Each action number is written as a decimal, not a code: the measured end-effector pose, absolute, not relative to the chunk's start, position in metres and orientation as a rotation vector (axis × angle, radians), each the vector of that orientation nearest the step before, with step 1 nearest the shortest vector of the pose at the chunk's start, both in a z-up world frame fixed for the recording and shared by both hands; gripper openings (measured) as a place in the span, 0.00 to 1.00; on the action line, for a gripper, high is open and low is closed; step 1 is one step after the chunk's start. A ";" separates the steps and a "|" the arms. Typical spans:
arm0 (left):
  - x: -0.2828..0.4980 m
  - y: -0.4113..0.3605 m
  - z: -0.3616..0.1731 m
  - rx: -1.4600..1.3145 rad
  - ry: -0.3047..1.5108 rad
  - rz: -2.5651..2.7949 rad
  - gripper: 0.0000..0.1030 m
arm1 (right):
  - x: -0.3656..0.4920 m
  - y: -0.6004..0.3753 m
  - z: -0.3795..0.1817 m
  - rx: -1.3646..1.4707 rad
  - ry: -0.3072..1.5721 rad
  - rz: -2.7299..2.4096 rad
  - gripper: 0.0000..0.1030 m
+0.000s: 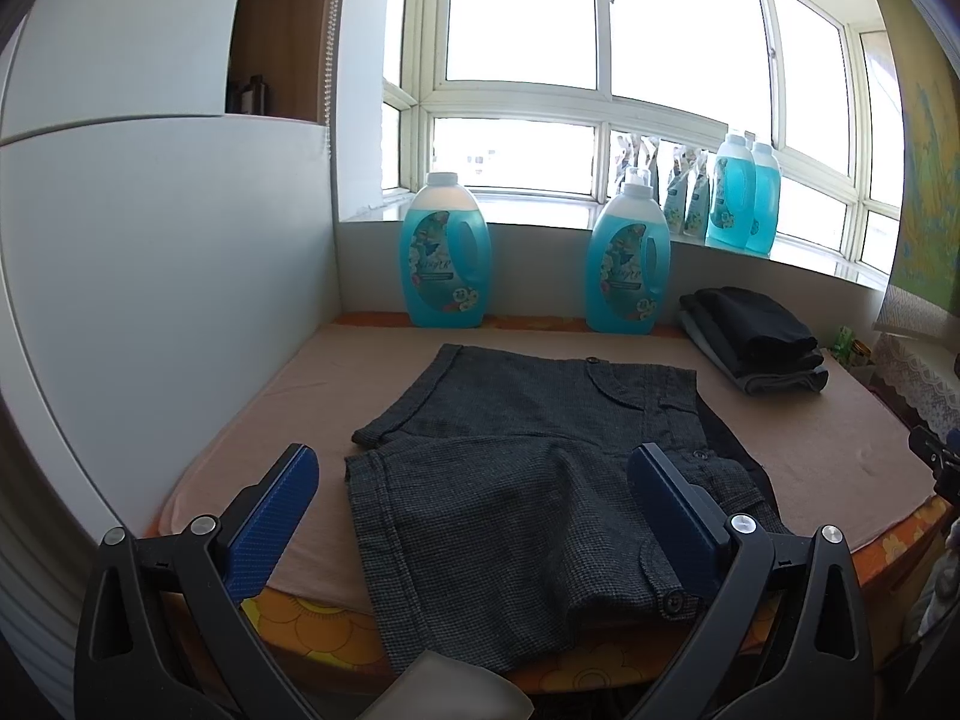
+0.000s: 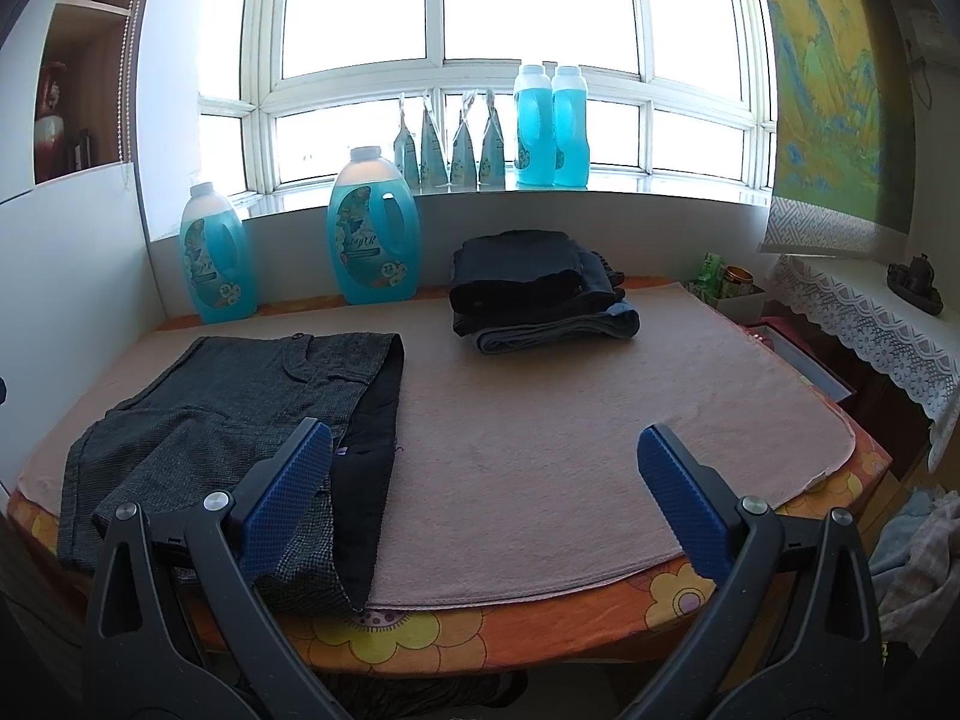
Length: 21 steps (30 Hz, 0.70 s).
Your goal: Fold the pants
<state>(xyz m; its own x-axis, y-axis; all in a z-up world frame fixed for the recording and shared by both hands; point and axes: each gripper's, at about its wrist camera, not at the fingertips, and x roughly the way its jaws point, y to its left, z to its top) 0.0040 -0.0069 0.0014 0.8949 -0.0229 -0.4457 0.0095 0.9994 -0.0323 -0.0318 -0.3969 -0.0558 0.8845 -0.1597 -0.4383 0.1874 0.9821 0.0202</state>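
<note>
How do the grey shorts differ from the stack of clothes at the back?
The grey shorts lie spread open in a single layer near the front edge, hanging slightly over it; the stack of clothes is folded and piled further back, to the right. The shorts are grey tweed; the stack is mostly black and denim. Both rest on the pink towel.

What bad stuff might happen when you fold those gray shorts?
The gray shorts hang over the table's front edge, so a tug might drag them off. Their dark lining sticks out sideways and could get folded in crooked. Both tools, left and right, are open and hold nothing.
</note>
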 end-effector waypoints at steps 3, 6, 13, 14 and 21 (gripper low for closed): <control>0.004 -0.008 0.001 -0.028 0.465 -0.018 1.00 | -0.032 -0.397 -0.056 0.064 0.452 -0.180 1.00; 0.005 -0.008 0.002 -0.026 0.466 -0.020 1.00 | -0.032 -0.396 -0.056 0.063 0.452 -0.179 1.00; 0.005 -0.009 0.002 -0.023 0.468 -0.024 1.00 | -0.032 -0.397 -0.058 0.065 0.455 -0.176 1.00; 0.006 -0.009 0.002 -0.022 0.469 -0.024 1.00 | -0.033 -0.397 -0.059 0.066 0.456 -0.176 1.00; 0.005 -0.010 0.001 -0.021 0.469 -0.024 1.00 | -0.032 -0.396 -0.060 0.064 0.457 -0.176 1.00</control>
